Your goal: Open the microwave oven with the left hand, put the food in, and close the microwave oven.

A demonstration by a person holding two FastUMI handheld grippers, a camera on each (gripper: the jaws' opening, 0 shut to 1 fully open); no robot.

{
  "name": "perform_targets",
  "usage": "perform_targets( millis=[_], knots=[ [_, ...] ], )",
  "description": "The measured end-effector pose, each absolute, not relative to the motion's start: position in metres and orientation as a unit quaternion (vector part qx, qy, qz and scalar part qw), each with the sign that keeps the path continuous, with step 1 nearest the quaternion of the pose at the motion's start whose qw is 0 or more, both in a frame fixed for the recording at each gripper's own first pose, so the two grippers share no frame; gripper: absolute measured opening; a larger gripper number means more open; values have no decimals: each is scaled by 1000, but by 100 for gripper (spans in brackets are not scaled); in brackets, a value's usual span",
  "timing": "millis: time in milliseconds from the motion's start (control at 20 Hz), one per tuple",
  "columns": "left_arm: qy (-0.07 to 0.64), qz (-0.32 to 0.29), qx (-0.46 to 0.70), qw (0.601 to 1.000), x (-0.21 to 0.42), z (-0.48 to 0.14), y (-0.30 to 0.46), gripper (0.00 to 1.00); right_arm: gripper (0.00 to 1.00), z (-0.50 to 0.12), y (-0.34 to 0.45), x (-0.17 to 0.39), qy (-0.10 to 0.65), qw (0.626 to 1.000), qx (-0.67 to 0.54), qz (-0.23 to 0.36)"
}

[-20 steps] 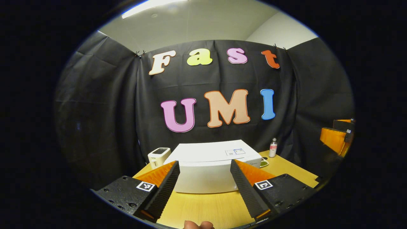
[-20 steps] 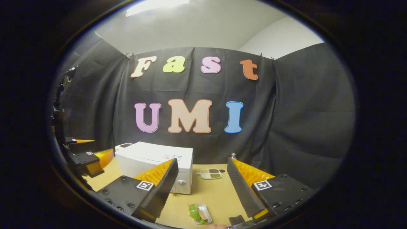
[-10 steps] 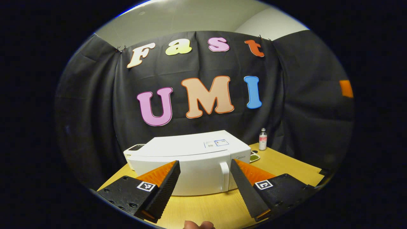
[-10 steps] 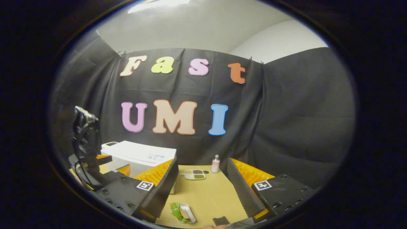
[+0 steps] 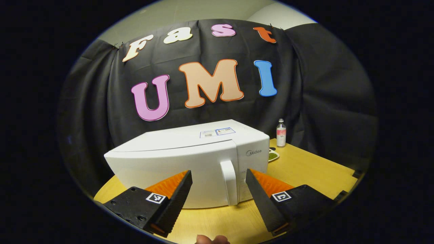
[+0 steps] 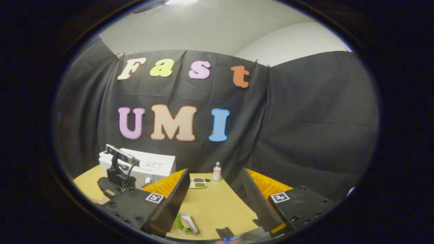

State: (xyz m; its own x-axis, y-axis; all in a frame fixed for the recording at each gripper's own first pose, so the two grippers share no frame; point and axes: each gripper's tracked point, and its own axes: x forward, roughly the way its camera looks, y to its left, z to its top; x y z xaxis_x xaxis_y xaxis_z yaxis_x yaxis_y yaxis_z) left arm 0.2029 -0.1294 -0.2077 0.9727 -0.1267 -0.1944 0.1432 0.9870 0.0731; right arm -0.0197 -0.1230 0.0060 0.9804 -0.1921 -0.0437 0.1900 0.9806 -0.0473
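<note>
The white microwave (image 5: pixel 190 159) stands on the wooden table (image 5: pixel 305 173) with its door shut. Its upright handle (image 5: pixel 229 181) lies just ahead of my left gripper (image 5: pixel 218 176), which is open and holds nothing. In the right gripper view the microwave (image 6: pixel 157 166) sits at the far left, with the left gripper (image 6: pixel 118 169) and its camera in front of it. The food, a sandwich with lettuce in a small white tray (image 6: pixel 185 223), lies on the table low between the fingers of my right gripper (image 6: pixel 215 176), which is open and raised above it.
A small bottle (image 5: pixel 281 133) and a divided dish of food (image 6: pixel 197 183) stand behind and right of the microwave. A small dark object (image 6: pixel 223 232) lies near the table's front edge. Black cloth walls close the booth.
My left gripper has moved in toward the microwave, whose handle now sits between its fingers in view. The right gripper has swung rightward, so the microwave and the food tray slid left.
</note>
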Motion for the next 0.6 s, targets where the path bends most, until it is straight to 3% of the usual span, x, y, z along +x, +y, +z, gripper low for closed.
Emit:
perform_targets(
  millis=[600],
  knots=[
    [130,-49,31,990,237,-264,-147,97,97,-2,-167,-34,51,990,-42,-124]
  ],
)
